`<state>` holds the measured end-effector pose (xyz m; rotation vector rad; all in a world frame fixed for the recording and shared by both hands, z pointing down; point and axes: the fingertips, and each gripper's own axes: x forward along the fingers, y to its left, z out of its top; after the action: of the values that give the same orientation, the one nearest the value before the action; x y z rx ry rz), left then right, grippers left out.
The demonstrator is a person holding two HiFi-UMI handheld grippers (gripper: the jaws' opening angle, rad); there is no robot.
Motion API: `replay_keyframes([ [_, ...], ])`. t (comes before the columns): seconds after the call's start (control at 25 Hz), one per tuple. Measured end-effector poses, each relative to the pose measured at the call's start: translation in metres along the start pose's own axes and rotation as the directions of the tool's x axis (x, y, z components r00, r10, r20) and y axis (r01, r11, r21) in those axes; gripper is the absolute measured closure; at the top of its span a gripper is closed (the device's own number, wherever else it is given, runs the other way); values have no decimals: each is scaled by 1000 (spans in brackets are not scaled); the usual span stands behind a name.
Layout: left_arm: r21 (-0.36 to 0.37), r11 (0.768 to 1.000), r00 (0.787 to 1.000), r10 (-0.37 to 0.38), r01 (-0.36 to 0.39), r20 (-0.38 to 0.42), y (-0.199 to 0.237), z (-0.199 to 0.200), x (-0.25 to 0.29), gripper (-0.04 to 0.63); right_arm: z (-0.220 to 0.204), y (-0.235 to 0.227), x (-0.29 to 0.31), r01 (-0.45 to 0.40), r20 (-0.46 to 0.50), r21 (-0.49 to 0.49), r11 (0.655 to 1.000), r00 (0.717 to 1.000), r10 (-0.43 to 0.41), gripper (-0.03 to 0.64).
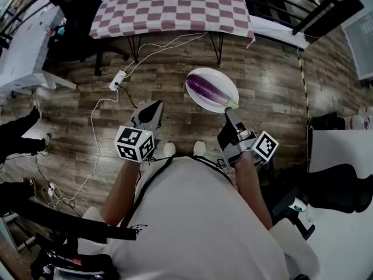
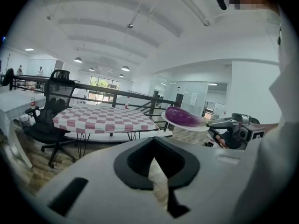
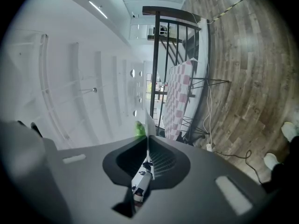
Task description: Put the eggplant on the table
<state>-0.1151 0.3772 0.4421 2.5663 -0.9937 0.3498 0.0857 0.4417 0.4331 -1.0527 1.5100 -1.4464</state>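
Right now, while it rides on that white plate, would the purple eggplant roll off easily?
Probably, if tipped: the glossy purple eggplant is rounded and lies loose on the shallow white plate. It looks smooth, so likely slippery. The right hand-held gripper pinches only the plate's rim, so the load may sag there.

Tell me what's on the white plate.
A purple eggplant lies on the plate, its green stem beside the right gripper clamping the rim. Plate surface beneath the eggplant is hidden.

Purple eggplant (image 1: 205, 88) on white plate (image 1: 223, 81); maroon-and-white checked table (image 1: 169, 7); brown wood-grain floor (image 1: 274, 86).
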Motion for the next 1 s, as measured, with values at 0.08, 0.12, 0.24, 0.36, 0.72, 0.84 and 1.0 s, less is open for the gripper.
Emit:
replay_keyframes([
  [0.08, -5, 1000, 1000, 4, -4, 4, -4, 1, 3, 592, 4, 0, -2, -2, -5, 2, 1000, 1000, 2, 594],
  [0.12, -8, 1000, 1000, 7, -7, 7, -5, 1, 4, 592, 6, 0, -3, -2, -8, 3, 1000, 1000, 2, 594],
  [0.24, -5, 1000, 1000, 15, -15, 8, -10, 3, 12, 592, 14, -1, -3, -4, -17, 3, 1000, 1000, 4, 594],
  [0.36, 8, 1000, 1000, 22, -22, -1, -18, 2, 22, 592, 25, -1, -5, -9, -25, 10, 1000, 1000, 9, 593],
  [0.72, -20, 997, 998, 68, -68, 12, -43, -1, 48, 592, 60, -9, -17, -10, -73, 1, 1000, 997, 10, 593],
  [0.84, -19, 995, 995, 98, -98, 13, -47, -2, 51, 592, 68, -10, -20, -14, -92, 9, 1000, 996, 15, 592],
  [1.0, -17, 992, 993, 121, -121, 5, -55, -2, 53, 592, 81, -13, -24, -9, -109, 16, 1000, 994, 10, 592],
])
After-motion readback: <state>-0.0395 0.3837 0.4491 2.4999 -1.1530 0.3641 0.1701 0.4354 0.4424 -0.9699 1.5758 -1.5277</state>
